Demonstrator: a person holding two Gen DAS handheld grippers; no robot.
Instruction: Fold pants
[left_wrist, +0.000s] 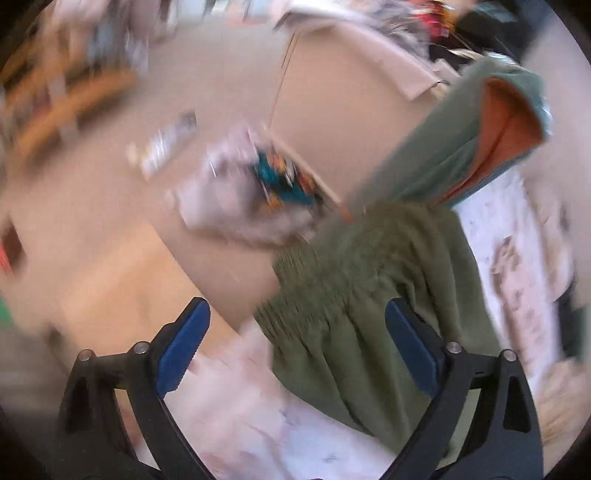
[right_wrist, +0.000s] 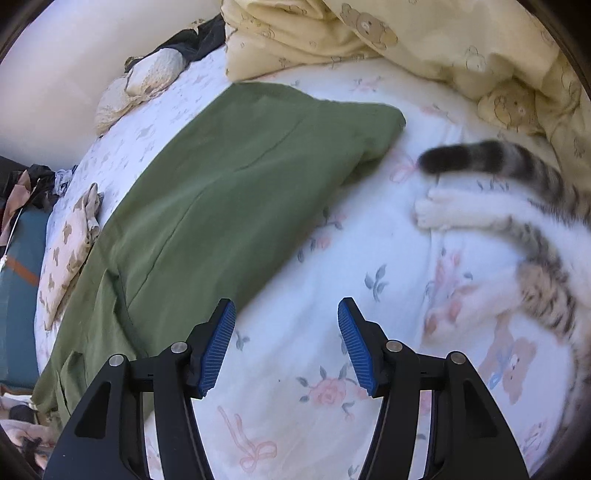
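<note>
Olive green pants (right_wrist: 229, 173) lie flat on a floral white bed sheet (right_wrist: 332, 280), legs stretched toward the far pillows. In the left wrist view their gathered elastic waistband (left_wrist: 332, 269) lies at the bed's edge, just ahead of my left gripper (left_wrist: 295, 325), which is open and empty with the waistband between and beyond its blue pads. My right gripper (right_wrist: 286, 325) is open and empty over bare sheet, just right of the pants' near side edge.
A tabby-and-white cat (right_wrist: 517, 229) lies on the sheet to the right of the pants. Yellow bear-print bedding (right_wrist: 406, 40) is piled at the far end. A small bear-print cloth (right_wrist: 70, 243) lies left of the pants. A teal and orange garment (left_wrist: 480, 136) hangs beyond the waistband.
</note>
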